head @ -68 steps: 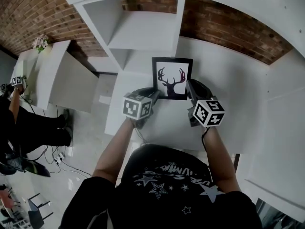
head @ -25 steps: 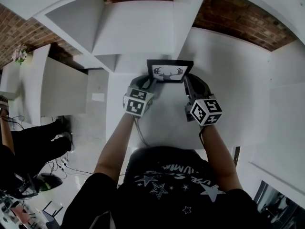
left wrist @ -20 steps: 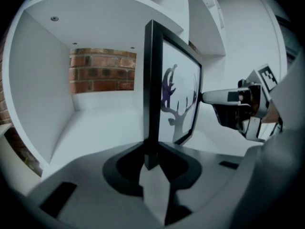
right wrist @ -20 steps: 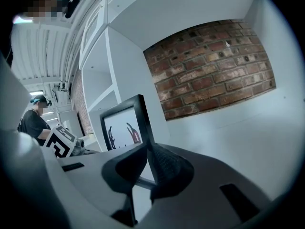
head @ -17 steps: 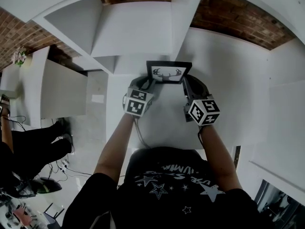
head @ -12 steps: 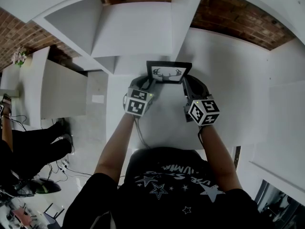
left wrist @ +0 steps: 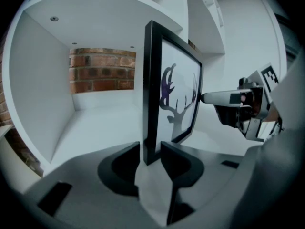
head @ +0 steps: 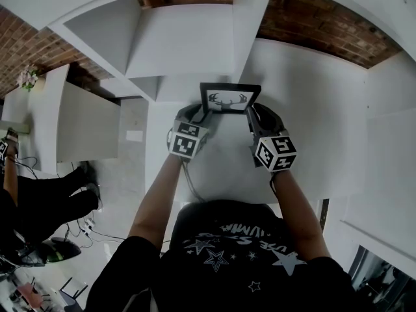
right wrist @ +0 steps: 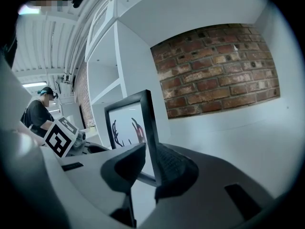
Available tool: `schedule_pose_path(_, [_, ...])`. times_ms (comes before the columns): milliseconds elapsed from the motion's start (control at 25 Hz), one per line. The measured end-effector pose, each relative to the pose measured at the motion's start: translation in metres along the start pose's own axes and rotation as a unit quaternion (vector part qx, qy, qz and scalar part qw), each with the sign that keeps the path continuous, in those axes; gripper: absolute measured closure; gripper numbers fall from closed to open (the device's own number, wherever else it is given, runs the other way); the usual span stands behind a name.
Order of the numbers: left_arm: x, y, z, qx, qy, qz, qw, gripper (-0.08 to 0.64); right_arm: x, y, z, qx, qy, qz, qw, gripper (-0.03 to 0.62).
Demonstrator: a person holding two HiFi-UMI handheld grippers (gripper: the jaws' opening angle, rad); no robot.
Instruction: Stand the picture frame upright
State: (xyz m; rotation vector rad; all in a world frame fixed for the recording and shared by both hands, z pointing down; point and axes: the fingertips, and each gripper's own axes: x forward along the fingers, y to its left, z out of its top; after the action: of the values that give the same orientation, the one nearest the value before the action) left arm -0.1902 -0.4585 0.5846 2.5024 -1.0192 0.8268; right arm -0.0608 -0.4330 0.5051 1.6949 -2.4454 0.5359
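Smooth black picture frame, rough brick wall, matt white shelf

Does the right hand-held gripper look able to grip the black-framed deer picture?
Probably yes: the right hand-held gripper has just been opening its jaws, which straddle the black-framed deer picture at its side edge, nothing else between.

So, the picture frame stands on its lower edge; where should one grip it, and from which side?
Take its black side edges, low down, one from each side. The picture frame stands almost upright, so its thin left edge and right edge fit between jaws coming in sideways. The left gripper and right gripper straddle them there, jaws having just been opening.
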Motion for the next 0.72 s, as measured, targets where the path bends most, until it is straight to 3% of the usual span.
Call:
schedule_pose_path(200, [-0.007,-0.005,-0.005,-0.014,-0.001,-0.008,0.9999,0.394,-0.007,-0.001,-0.003,0.0,0.003,-0.002,1.0,0.509])
schedule_pose_path(720, [-0.063,-0.023,0.005,-0.055,-0.069,0.051,0.9948,0.373,-0.051,0.005,0.009,-0.011,-0.02,0.007,1.0,0.492])
